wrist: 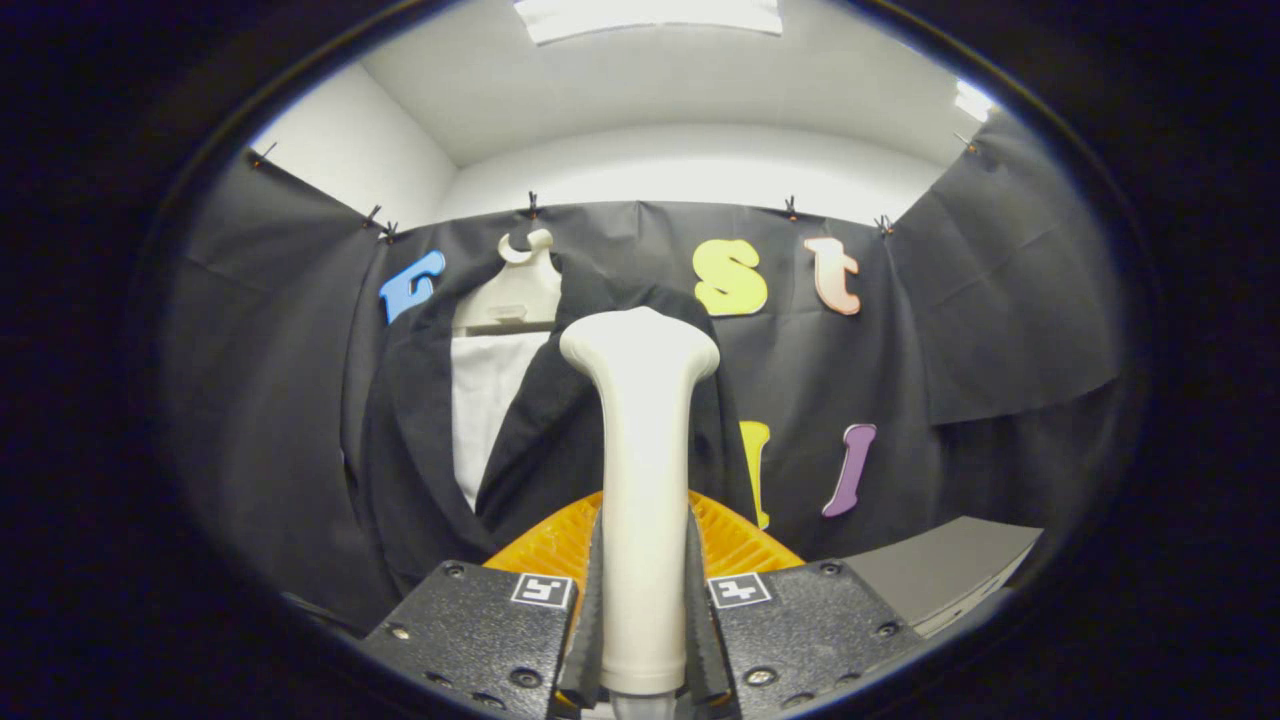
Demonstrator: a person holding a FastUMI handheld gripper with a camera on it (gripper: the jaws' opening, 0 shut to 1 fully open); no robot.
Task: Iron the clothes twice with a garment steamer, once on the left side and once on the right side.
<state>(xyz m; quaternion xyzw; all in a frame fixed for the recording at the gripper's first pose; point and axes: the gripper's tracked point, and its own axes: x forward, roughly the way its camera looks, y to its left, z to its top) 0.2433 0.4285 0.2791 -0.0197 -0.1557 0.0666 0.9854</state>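
Claw [640,600] pinches the steamer [640,480] by its handle, both fingers pressed flat on either side of the pale shaft, which rises straight up between them to a rounded, flared head. Steamer sits upright in the grip, no visible tilt. Behind the shaft, low down, a ribbed orange part [735,540]; cannot tell whether it belongs to the steamer or is a separate thing. Beyond the fingers hangs the jacket [410,450], dark, on a pale hanger [515,290] against the booth wall, open at the front with a white shirt [485,400] showing between the lapels. Steamer head lies in line with the jacket's right-hand front panel and appears still apart from the cloth; true gap not readable. A grey counter [940,570] edge lies off to the right of the fingers. Judgement: handle is rigid, smooth plastic, likely slippery under side load, so the hold belongs low on the straight shaft where the fingers sit now. Top-heavy head may twist in the grip during a stroke. Jacket is soft and free-hanging; it will swing away if pushed, so light contact
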